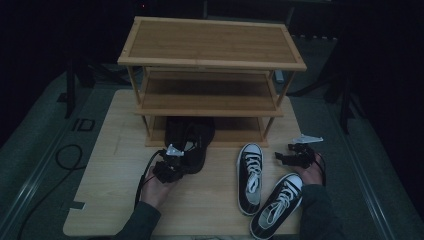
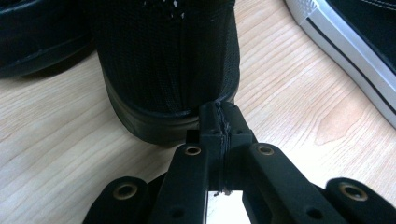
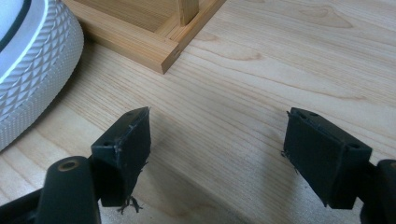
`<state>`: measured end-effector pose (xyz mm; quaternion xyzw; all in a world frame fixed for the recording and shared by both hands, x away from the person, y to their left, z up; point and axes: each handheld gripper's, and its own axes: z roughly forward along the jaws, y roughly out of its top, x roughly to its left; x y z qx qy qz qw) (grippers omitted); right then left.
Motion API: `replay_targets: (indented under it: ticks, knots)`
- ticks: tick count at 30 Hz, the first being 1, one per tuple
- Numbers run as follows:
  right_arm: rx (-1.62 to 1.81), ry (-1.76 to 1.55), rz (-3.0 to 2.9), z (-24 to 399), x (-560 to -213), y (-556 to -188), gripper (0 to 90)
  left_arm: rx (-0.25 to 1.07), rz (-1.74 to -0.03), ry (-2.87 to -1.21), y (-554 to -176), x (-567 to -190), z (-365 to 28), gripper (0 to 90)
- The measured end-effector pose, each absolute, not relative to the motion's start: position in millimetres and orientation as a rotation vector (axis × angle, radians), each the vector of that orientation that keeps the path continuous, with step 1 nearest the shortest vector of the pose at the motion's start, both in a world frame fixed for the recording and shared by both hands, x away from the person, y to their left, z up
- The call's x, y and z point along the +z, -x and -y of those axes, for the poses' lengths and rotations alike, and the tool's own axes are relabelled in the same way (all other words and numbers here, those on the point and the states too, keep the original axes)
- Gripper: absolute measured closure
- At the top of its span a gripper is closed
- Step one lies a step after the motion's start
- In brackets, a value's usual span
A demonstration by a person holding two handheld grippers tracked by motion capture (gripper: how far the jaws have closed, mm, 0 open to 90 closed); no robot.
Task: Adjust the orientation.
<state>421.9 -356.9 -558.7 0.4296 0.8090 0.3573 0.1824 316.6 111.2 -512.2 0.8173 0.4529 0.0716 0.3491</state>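
Observation:
Two black shoes lie at the front of the wooden rack's point(image 1: 210, 60) bottom shelf. The nearer black shoe point(image 1: 196, 156) point(image 2: 168, 60) points its heel toward me, and the other black shoe point(image 1: 176, 131) point(image 2: 37, 37) lies partly under the shelf. My left gripper point(image 1: 171, 161) point(image 2: 220, 116) is shut, its joined tips against that heel's sole edge with nothing between them. A pair of black-and-white sneakers lies at the right: one sneaker point(image 1: 249, 177) point(image 2: 355, 56) stands straight and the other sneaker point(image 1: 278, 205) is angled. My right gripper point(image 1: 286, 156) point(image 3: 217, 135) is open over bare wood beside a white sneaker toe point(image 3: 28, 70).
The rack has three shelves; its top and middle ones are bare. Its bottom front corner point(image 3: 163, 53) lies just ahead of the right gripper. The wooden tabletop point(image 1: 115, 150) ends close behind the rack and at both sides. A black cable point(image 1: 67, 157) loops off the table's left.

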Motion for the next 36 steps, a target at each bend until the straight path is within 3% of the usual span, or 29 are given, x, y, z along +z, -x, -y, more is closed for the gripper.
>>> replay_targets:
  ticks: [24, 36]
  knots:
    - [1.009, -1.212, -2.283, 357, -559, -422, 22.7, 0.213, -1.141, -2.120, -334, -505, -84, 89.7]
    - [1.008, -1.212, -2.283, 357, -559, -422, 22.8, 0.261, -1.219, -2.069, -352, -505, -77, 89.6]
